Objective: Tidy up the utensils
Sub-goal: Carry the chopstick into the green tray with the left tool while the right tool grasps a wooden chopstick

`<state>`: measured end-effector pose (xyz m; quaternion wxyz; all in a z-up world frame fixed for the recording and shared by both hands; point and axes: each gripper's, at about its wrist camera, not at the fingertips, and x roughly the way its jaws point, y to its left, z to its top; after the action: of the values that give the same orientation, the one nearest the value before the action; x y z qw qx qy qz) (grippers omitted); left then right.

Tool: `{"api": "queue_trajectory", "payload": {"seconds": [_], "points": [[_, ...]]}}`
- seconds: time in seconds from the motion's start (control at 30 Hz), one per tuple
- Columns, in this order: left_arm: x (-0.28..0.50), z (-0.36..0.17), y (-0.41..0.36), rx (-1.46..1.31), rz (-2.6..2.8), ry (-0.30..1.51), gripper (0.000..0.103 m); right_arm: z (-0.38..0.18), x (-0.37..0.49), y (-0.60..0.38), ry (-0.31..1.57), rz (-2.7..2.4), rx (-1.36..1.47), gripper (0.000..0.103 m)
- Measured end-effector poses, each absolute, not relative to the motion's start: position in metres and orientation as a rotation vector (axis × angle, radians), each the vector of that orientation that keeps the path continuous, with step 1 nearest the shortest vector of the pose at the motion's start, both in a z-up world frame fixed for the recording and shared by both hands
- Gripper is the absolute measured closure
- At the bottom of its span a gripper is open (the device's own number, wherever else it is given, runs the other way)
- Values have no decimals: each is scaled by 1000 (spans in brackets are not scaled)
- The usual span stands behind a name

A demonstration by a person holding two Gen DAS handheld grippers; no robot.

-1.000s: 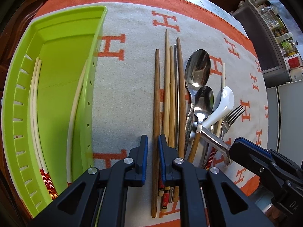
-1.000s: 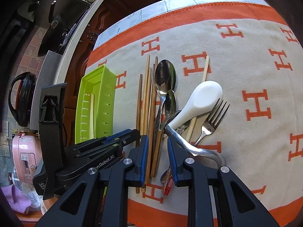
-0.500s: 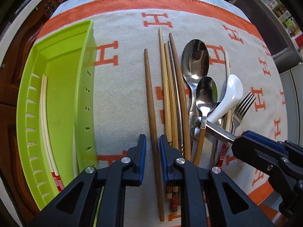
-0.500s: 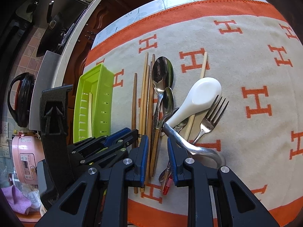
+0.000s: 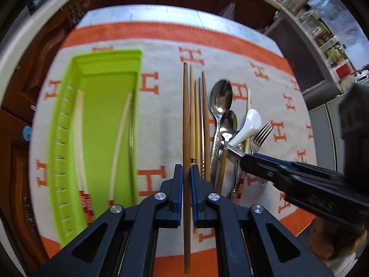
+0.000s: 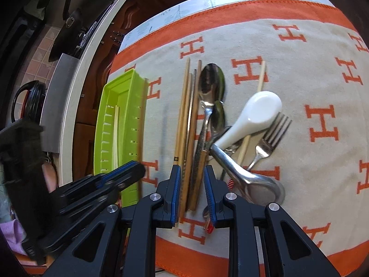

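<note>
A brown wooden chopstick [image 5: 186,120] is clamped between the fingers of the left gripper [image 5: 186,184], whose jaws have just been closing on it, and is held above the cloth [image 5: 161,120]. At nine o'clock from it a green tray [image 5: 69,161] is seen with pale chopsticks [image 5: 79,138] inside. At three o'clock the remaining chopsticks [image 6: 184,120], spoons [image 6: 211,83] and a fork [image 6: 272,136] are left lying on the worktop. The right gripper [image 6: 191,191] is kept part open over that pile, nothing being gripped.
</note>
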<state>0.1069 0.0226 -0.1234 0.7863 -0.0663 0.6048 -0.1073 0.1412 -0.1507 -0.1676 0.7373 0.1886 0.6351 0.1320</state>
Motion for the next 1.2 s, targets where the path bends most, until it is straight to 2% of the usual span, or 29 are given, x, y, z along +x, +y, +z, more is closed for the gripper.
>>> {"api": "queue_trajectory", "payload": {"seconds": [0.17,0.3,0.73,0.93,1.2], "points": [[101,-93,68,-145,-160,1239,99,-168,157,-122,1404,325,400,81],[103,-92,101,-127,-84,1240,99,-181,173,-104,1437,306,391,81],[115,-149,120,-94,-39,1330,98,-210,190,-84,1502,243,364,82],[110,-143,121,-95,-34,1306,83,-216,194,-75,1512,221,339,83],[101,-126,132,-120,-22,1252,79,-222,196,-50,1506,153,222,86]]}}
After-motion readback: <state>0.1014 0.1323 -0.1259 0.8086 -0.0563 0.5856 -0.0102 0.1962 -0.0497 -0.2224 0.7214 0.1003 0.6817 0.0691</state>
